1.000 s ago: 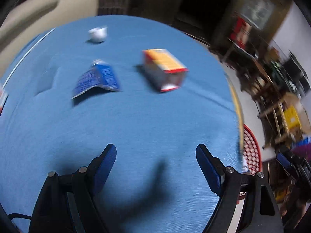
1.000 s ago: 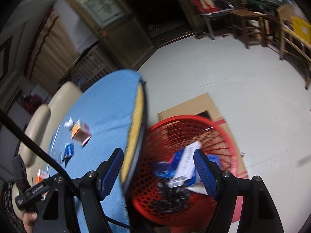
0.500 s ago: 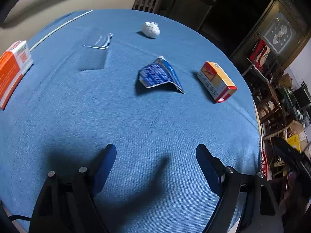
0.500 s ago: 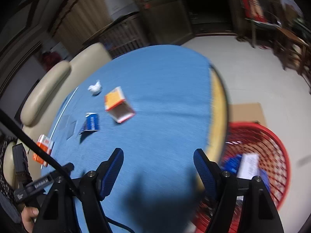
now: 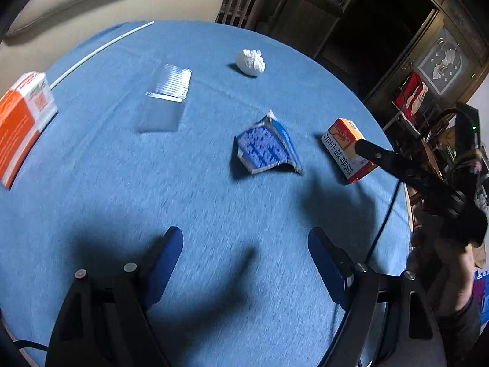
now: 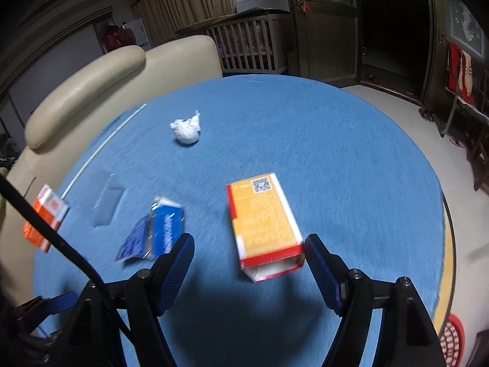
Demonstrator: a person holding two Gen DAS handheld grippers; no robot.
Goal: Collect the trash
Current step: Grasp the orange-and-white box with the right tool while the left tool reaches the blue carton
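Trash lies on a round blue table point(image 5: 214, 202). A crumpled white paper wad point(image 5: 250, 62) sits at the far side, a flattened blue carton point(image 5: 266, 146) in the middle, and an orange box point(image 5: 347, 150) to its right. My left gripper point(image 5: 246, 244) hovers open over bare cloth, well short of the carton. My right gripper point(image 6: 249, 244) is open too, and the orange box point(image 6: 262, 217) lies just ahead of its fingertips with its open end towards me. The blue carton point(image 6: 159, 229) lies beside the right gripper's left finger point(image 6: 180, 257).
An orange-and-white box point(image 5: 21, 128) sits at the table's left edge, with a clear plastic bag point(image 5: 166, 98) and a thin white rod point(image 5: 101, 49) nearby. A cream sofa point(image 6: 122, 76) backs the table. A red mesh basket point(image 6: 452, 339) stands on the floor at the lower right.
My right gripper swung from above the red basket over to the table and now faces the orange box. My left gripper shifted left, bringing the plastic bag and the orange-and-white box into view.
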